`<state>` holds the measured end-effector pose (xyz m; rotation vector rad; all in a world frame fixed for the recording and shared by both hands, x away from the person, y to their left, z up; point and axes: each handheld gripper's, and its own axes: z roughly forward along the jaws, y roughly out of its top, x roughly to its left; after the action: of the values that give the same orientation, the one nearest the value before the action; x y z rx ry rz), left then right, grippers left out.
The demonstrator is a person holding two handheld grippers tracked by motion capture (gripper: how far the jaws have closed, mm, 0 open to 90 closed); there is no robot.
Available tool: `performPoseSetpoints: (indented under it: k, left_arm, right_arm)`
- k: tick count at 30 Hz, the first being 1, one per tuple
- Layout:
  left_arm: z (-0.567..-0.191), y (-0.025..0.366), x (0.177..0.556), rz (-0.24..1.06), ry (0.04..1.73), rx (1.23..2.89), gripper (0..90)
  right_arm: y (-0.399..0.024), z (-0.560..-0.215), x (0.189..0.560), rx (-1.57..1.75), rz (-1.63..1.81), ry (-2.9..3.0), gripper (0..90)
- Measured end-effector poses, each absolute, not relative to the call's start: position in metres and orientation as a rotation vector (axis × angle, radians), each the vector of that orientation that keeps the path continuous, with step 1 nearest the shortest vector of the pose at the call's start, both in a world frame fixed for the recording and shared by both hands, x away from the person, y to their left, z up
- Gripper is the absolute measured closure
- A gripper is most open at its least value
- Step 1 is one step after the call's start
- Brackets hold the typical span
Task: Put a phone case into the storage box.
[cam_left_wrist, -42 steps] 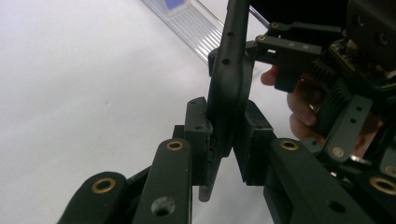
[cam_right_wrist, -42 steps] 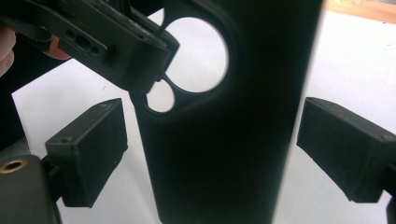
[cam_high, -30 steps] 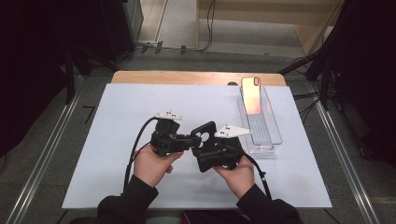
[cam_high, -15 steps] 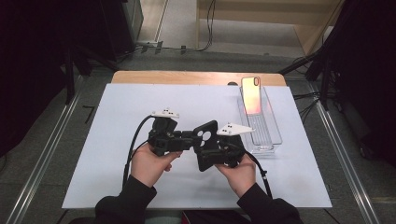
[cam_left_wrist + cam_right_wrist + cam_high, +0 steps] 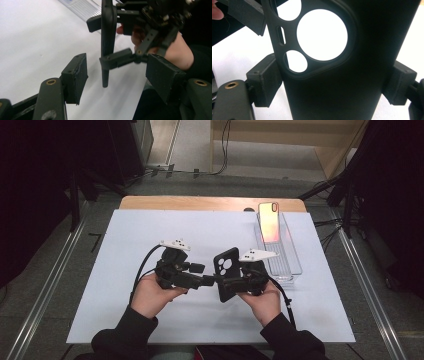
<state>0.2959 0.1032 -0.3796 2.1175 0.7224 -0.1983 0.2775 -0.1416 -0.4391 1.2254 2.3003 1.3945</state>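
A black phone case (image 5: 227,270) with round camera cut-outs is held upright over the white mat, my right gripper (image 5: 235,282) shut on its two sides. In the right gripper view the case (image 5: 352,75) stands between the pads (image 5: 265,82), which press on it. My left gripper (image 5: 206,280) points at the case's left edge. Its jaws have just been opening. In the left gripper view my left gripper (image 5: 120,75) stands apart, and the case (image 5: 107,37), seen edge-on, hangs beyond the gap with neither pad (image 5: 75,77) touching it.
At the back right of the white mat (image 5: 125,250), a clear plastic tray (image 5: 287,265) holds a phone (image 5: 268,222) with an orange-pink face. The wooden table edge (image 5: 200,202) runs behind the mat. Metal rails flank the table.
The left gripper's jaws have spread and come off the case's left edge. The right gripper keeps its hold on the case. Both hands stay in about the same place.
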Motion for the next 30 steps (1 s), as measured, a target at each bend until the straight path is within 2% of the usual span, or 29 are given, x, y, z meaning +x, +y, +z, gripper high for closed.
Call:
performPoseSetpoints:
  k: [4, 9, 30]
  left_arm:
    - [-0.386, 0.109, 0.295, -0.12, 0.68, 2.171, 30.9]
    - [-0.404, 0.12, 0.297, -0.167, 0.702, 2.152, 30.8]
    - [-0.444, 0.162, 0.294, -0.109, 0.768, 2.194, 30.6]
  right_arm:
    - [-0.147, -0.437, 0.279, 1.2, 1.413, 2.317, 13.7]
    - [-0.153, -0.435, 0.28, 1.185, 1.43, 2.344, 13.7]
    - [-0.167, -0.423, 0.284, 1.166, 1.483, 2.383, 13.9]
